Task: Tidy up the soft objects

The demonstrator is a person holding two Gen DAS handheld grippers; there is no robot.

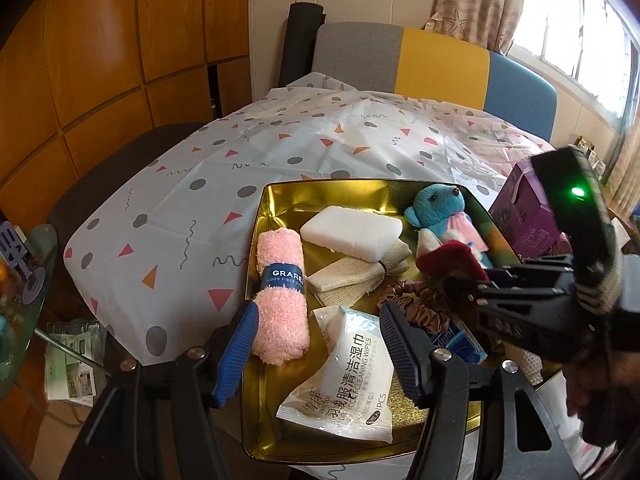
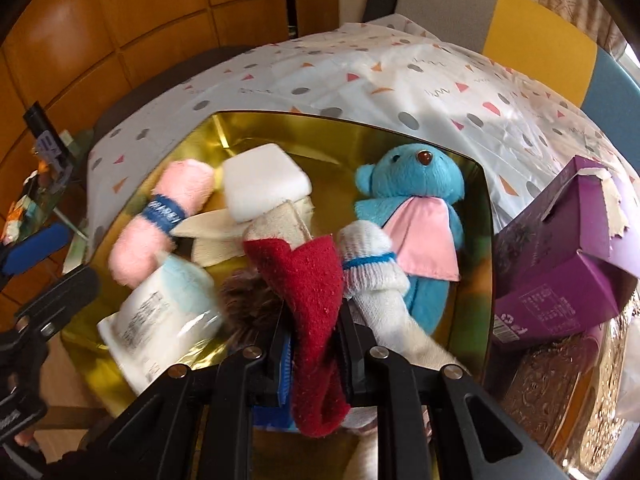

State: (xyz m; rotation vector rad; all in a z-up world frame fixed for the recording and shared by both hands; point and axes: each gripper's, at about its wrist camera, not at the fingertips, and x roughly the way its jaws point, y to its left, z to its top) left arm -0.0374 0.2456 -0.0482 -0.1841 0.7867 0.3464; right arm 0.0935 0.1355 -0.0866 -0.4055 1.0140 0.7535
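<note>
A gold tray [image 1: 286, 200] [image 2: 260, 128] on the patterned tablecloth holds soft items. In it lie a rolled pink towel [image 1: 280, 308] [image 2: 160, 220], a white sponge [image 1: 352, 232] [image 2: 264, 184], a beige cloth [image 1: 352, 280], a blue teddy bear [image 1: 440, 208] [image 2: 416, 192], a wipes packet [image 1: 348, 380] [image 2: 160, 312], a brown scrunchie [image 1: 416, 300] and a white sock [image 2: 372, 268]. My left gripper [image 1: 320, 346] stands open over the wipes packet, its left finger beside the towel. My right gripper [image 2: 314, 344] [image 1: 464, 280] is shut on a red cloth [image 2: 316, 292] [image 1: 444, 258] above the tray's middle.
A purple box [image 1: 524, 216] [image 2: 560, 264] stands right of the tray, with an ornate gold tin [image 2: 552, 384] in front of it. A grey, yellow and blue chair [image 1: 440, 60] is at the table's far side. A glass side table [image 1: 24, 280] is at the left.
</note>
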